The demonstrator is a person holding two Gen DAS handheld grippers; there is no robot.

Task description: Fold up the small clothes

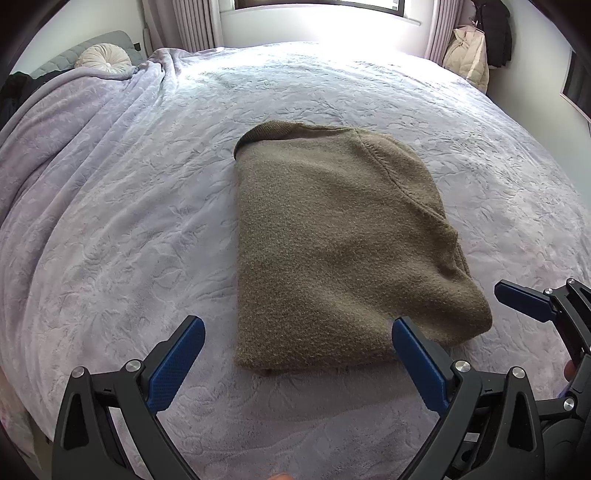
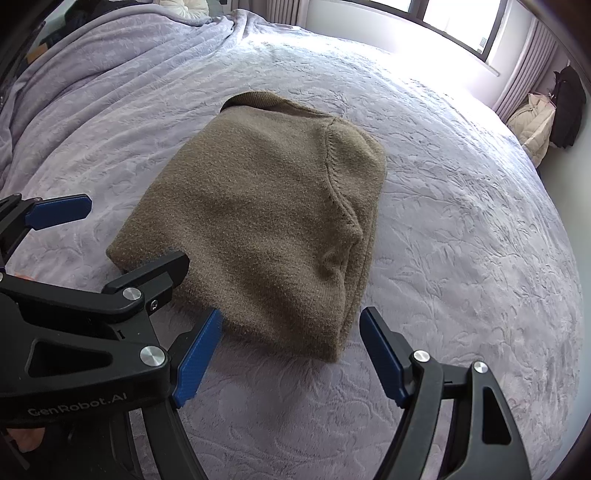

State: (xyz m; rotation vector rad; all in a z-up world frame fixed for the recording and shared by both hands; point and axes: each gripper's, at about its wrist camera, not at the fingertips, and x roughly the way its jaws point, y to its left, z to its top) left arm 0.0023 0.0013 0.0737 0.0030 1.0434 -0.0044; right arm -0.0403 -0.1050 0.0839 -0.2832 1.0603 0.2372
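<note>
An olive-brown knit sweater [image 1: 325,236] [image 2: 266,206] lies folded into a thick rectangle on the lavender bedspread [image 1: 110,221] [image 2: 461,221], collar at the far end. My left gripper [image 1: 298,325] hovers open over the sweater's near edge, blue pads wide apart with nothing between them. In the right wrist view the left gripper [image 2: 138,229] sits at the sweater's near left corner. My right gripper [image 2: 291,315] stands open just before the near right corner, holding nothing. One of its blue fingers [image 1: 521,301] shows at the right of the left wrist view.
A round cream cushion [image 1: 105,55] rests against the grey headboard [image 1: 66,55] at the far left. Coats [image 1: 476,51] [image 2: 546,110] hang by the curtain at the far right. A window [image 2: 461,22] lights the far side of the bed.
</note>
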